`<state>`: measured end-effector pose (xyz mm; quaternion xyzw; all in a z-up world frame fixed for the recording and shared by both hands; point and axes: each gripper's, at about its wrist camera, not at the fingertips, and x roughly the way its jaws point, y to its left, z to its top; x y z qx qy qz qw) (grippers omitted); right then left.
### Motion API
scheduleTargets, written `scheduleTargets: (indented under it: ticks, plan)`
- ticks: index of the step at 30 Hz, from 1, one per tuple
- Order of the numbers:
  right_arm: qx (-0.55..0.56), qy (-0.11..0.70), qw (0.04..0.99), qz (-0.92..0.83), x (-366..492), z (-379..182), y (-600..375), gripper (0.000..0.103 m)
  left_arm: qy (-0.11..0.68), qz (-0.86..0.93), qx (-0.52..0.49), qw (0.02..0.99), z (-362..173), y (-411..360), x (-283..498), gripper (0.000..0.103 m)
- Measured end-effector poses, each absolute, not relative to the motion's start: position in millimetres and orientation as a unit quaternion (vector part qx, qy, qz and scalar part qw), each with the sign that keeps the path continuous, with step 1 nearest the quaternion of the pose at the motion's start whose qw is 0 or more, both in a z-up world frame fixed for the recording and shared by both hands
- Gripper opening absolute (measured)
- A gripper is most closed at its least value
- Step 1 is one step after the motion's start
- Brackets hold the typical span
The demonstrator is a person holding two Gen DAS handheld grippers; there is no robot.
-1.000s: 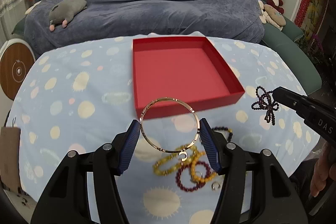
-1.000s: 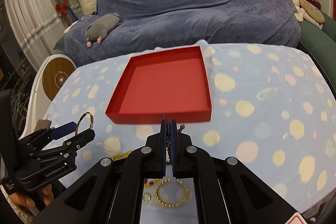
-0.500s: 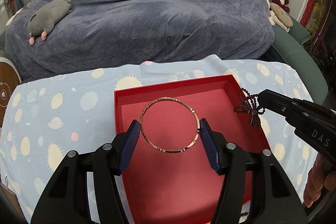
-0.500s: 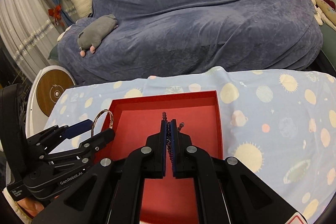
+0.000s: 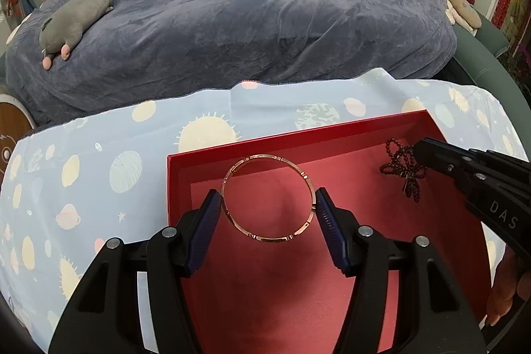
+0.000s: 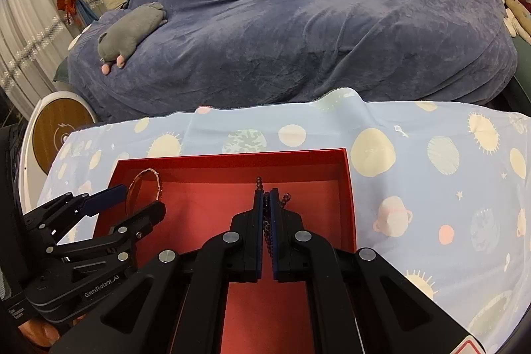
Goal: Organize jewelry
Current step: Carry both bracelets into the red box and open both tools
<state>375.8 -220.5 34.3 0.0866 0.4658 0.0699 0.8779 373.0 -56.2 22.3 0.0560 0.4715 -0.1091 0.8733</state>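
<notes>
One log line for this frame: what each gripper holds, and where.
left gripper: bangle, over red box | right gripper: dark bead string, over box

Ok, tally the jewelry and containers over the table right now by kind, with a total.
Rose-gold metal bangles: 1, held across the left gripper jaws.
Dark purple beaded bracelets: 1, pinched in the right gripper.
Shallow red cardboard boxes: 1, below both pieces.
Total: 3
</notes>
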Motion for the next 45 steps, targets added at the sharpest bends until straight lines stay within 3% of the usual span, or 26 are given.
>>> scheduleTargets:
  ticks: [4, 28, 37, 41, 45]
  plan:
    - [0.089, 0.466, 0.878, 0.059, 375, 29, -226, 0.01, 0.463, -0.101, 0.066, 0.878, 22, -58, 373, 0.067]
    - [0.105, 0.474, 0.874, 0.032, 344, 18, -239, 0.01, 0.455, -0.089, 0.063, 0.884, 18, -52, 371, 0.068]
    - [0.093, 0.451, 0.887, 0.037, 318, 58, -238, 0.011, 0.446, -0.097, 0.055, 0.888, 47, -51, 343, 0.068]
    - [0.078, 0.439, 0.894, 0.04, 282, 79, -234, 0.024, 0.44, -0.109, 0.054, 0.89, 67, -49, 311, 0.068]
    - [0.076, 0.435, 0.896, 0.042, 239, 94, -234, 0.024, 0.434, -0.11, 0.048, 0.893, 84, -41, 269, 0.069]
